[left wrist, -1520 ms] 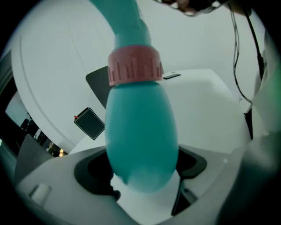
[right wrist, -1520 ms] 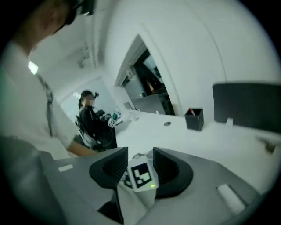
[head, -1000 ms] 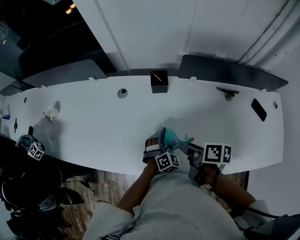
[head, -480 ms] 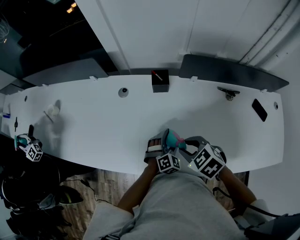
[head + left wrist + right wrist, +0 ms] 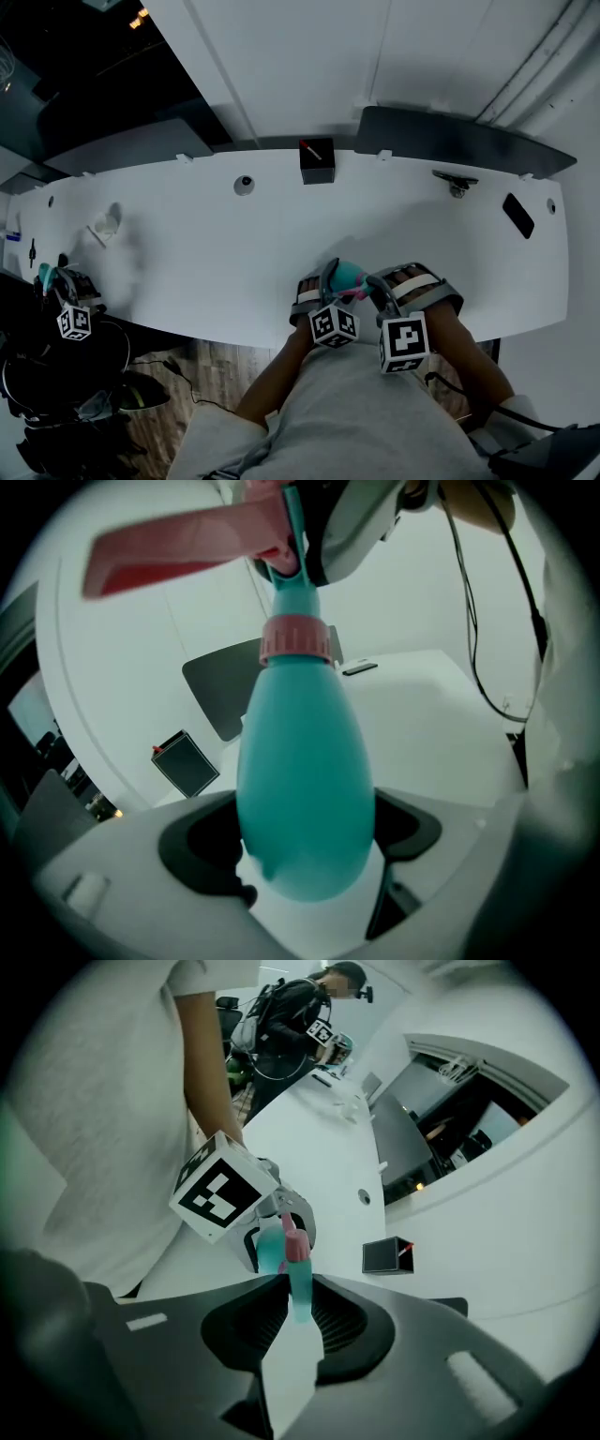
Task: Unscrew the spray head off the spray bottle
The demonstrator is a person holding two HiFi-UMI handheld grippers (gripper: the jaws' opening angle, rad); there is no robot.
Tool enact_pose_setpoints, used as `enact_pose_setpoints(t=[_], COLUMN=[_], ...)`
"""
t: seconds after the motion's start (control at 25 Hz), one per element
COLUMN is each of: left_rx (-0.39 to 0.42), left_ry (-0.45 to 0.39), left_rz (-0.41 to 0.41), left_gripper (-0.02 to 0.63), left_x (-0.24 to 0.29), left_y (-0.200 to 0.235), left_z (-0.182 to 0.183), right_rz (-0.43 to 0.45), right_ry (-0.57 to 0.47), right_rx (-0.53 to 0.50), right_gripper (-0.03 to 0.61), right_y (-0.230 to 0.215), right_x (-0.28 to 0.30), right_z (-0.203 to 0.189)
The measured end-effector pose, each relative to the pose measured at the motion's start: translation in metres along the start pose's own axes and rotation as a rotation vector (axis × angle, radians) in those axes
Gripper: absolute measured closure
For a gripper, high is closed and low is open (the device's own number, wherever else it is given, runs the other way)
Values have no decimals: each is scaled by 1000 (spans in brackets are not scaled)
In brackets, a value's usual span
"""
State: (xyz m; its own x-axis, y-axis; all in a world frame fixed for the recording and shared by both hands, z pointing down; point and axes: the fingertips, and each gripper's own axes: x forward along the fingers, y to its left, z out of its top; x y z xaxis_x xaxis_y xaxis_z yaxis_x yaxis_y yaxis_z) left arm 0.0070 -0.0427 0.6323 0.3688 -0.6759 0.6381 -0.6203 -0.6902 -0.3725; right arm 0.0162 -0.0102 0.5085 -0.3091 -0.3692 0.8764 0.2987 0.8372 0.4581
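Note:
A teal spray bottle with a pink collar and a pink trigger is held over the white table's near edge. My left gripper is shut on the bottle's round body, which fills the gap between its jaws. In the right gripper view, my right gripper has just been closing and its pads now press on the teal spray head above the collar. The head view shows the bottle between the left gripper and the right gripper, side by side.
On the white table stand a black box, a small round object, a metal clip, a black phone and a small white item. Another person with a marker cube is at the far left end.
My right gripper has rolled over strongly, its marker cube swinging from the bottle's right to below it, and its jaws have closed onto the spray head. The left gripper and bottle stayed put.

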Motion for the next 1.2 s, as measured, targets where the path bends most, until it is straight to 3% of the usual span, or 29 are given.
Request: enact_pose_setpoints(t=[0.12,0.24,0.32,0.4,0.48,0.6,0.68,0.76,0.84,0.92,0.96,1.08,1.2], left_rx=[-33,-107,-147,-158,-161,-170,-178,-173,-141,-87,-56,30,86], left_ry=[-13,-38,-69,-99,-108,-105,-99,-94,-88,-82,-79,-65,-56], left_rz=[-9,-24,-28,-16,1,18,33,60,108,162,184,222,229], left_gripper=[210,212,212,213,213,213,213,213,212,213,212,213,212], left_x=[0,-2,-5,-7,-7,-5,-5,-6,-7,-9,-10,-11,-12], left_y=[-1,2,3,4,6,12,15,19,26,33,35,35,32], left_z=[0,1,5,10,12,10,8,6,6,6,7,10,12], right_rz=[-9,-83,-121,-110,-73,3,86,214,357,464,493,509,471], right_ry=[-11,-44,-90,-158,-262,-430,-542,-668,-761,-771,-750,-685,-652], right_rx=[-28,-17,18,117,273,537,766,1094,1511,1893,2019,2180,2190], right_gripper=[497,480,418,344,305,305,325,336,339,339,339,334,342], right_y=[-1,-14,-21,-24,-24,-27,-29,-33,-36,-31,-26,-16,-18], right_x=[1,-1,-4,-10,-21,-41,-53,-61,-58,-44,-36,-19,-12], right_z=[3,6,11,17,22,27,28,26,16,2,-3,-9,-12])
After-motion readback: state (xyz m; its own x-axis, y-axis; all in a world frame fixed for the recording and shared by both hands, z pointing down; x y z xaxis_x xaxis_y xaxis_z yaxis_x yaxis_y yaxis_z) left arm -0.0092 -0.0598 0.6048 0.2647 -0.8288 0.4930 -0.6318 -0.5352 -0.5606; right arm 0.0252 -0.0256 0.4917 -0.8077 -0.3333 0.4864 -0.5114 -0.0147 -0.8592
